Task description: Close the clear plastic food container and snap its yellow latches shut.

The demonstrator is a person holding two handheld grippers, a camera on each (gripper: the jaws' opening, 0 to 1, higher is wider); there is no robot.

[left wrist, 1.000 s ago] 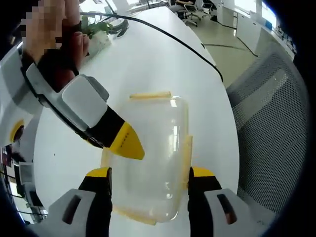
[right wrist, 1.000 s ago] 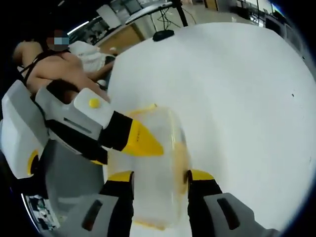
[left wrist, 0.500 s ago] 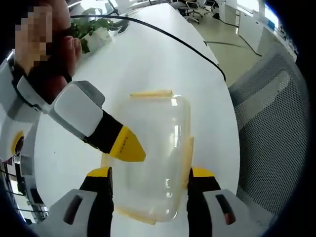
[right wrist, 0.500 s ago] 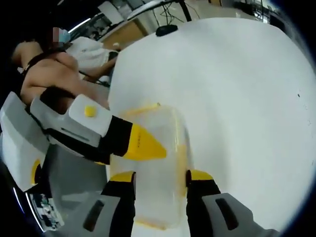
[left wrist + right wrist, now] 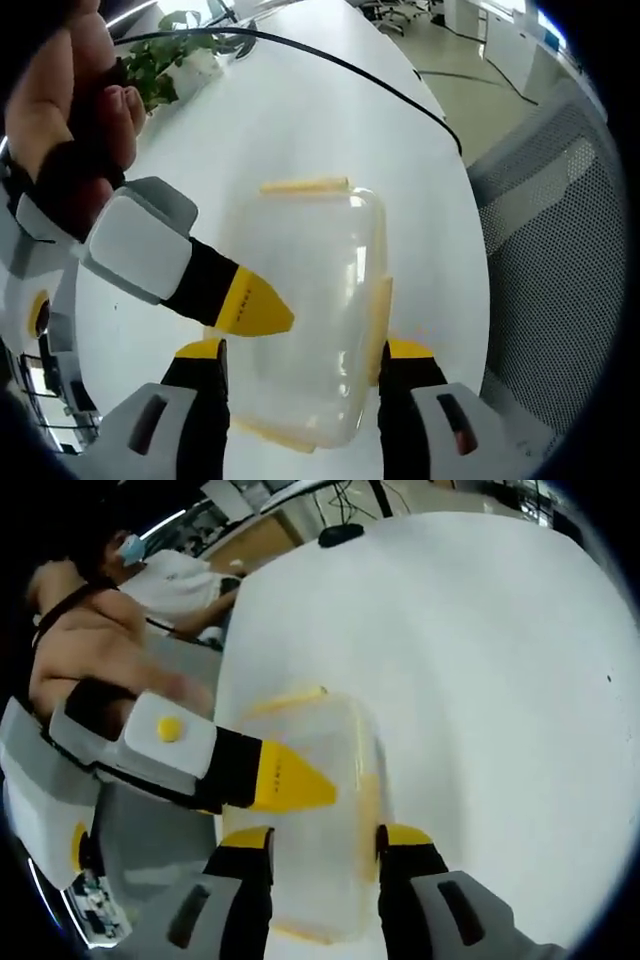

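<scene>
In the left gripper view, a person's hand [image 5: 60,110] at ten o'clock grips the right gripper [image 5: 255,305], whose grey body and yellow-tipped black finger reach in from nine o'clock towards the centre. Its tip lies over the left edge of the clear plastic food container [image 5: 310,310]; whether it touches cannot be told. The container sits lid-on at the middle of the white table [image 5: 290,120], with one yellow latch [image 5: 303,186] along its far edge at twelve o'clock and another [image 5: 379,315] down its side at three o'clock. The left gripper [image 5: 305,350] rises from six o'clock, jaws spread wide, one tip on each side of the container's near end and holding nothing. A black cable [image 5: 340,70] crosses the table towards one o'clock, a potted plant [image 5: 175,60] stands at eleven o'clock, and a mesh chair [image 5: 555,230] is at three o'clock.

In the right gripper view, the left gripper [image 5: 290,785] enters from nine o'clock, its yellow tip over the container [image 5: 320,820] at the centre. The right gripper's own jaws stand wide at six o'clock, straddling the container's near end and gripping nothing. A seated person [image 5: 180,575] appears at eleven o'clock, beyond the table edge.
</scene>
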